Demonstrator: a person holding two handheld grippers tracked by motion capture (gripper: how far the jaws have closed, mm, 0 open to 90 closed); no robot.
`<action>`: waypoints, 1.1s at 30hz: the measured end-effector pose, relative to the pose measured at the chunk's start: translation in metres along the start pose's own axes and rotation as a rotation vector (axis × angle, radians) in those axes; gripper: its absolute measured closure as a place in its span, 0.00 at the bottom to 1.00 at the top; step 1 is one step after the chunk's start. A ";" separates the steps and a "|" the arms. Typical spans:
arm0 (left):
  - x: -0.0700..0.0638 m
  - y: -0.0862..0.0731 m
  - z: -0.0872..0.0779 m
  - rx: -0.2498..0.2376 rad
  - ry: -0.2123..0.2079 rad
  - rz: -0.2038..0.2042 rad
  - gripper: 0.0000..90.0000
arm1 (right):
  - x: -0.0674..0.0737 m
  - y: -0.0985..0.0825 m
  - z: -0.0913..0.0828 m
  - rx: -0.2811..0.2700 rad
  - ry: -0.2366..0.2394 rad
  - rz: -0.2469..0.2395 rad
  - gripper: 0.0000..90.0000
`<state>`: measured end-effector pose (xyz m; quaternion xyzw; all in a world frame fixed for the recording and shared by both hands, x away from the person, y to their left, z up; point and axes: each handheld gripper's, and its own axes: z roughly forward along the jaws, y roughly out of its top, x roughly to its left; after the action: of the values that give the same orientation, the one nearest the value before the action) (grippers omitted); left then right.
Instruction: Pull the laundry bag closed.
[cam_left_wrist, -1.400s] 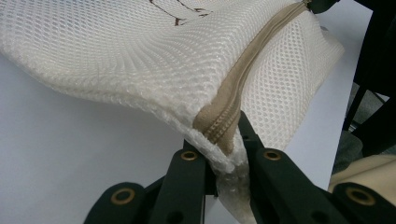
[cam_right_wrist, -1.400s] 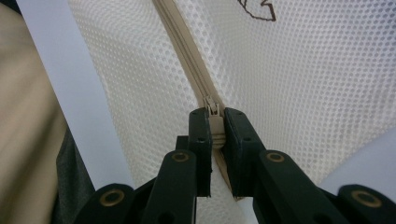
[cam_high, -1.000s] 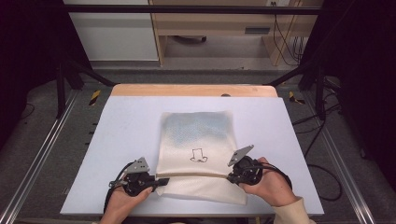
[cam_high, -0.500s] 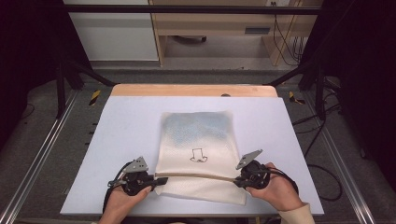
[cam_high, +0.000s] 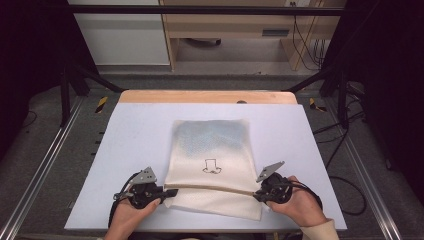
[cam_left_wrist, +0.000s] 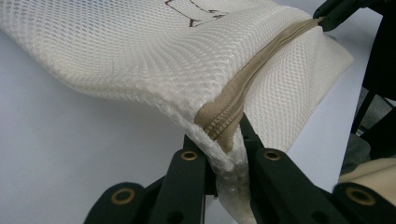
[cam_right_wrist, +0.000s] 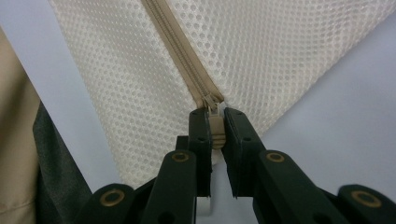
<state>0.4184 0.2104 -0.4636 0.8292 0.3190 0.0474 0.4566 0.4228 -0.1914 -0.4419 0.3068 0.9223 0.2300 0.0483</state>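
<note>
Pale blue-white rectangular bench (cam_high: 130, 150) with a light wooden strip (cam_high: 207, 96) along its far edge. Grey carpeted floor (cam_high: 50, 165) around it, black metal frame legs (cam_high: 67, 85), silver rails (cam_high: 37, 175). Beyond, white cabinet (cam_high: 120, 40), wooden desk (cam_high: 225, 25), black cables (cam_high: 302, 35).

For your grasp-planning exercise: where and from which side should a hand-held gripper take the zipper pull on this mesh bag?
Grip the flat tan zipper pull at the bag's right edge, coming from the right along the zipper line. The tab juts past the mesh, so the jaws can close on its two flat faces.
</note>
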 end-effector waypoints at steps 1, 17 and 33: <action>0.000 0.000 0.000 0.000 0.000 0.001 0.95 | 0.000 -0.001 0.000 -0.002 0.001 0.006 0.91; -0.003 0.000 0.001 0.015 -0.003 0.004 0.92 | -0.001 -0.003 -0.002 -0.009 0.003 0.015 0.91; 0.000 -0.003 -0.033 -0.046 0.178 -0.075 0.15 | 0.002 0.016 -0.003 -0.191 -0.113 0.060 0.23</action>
<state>0.4045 0.2359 -0.4467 0.7984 0.3877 0.1111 0.4471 0.4289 -0.1802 -0.4323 0.3409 0.8822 0.3007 0.1225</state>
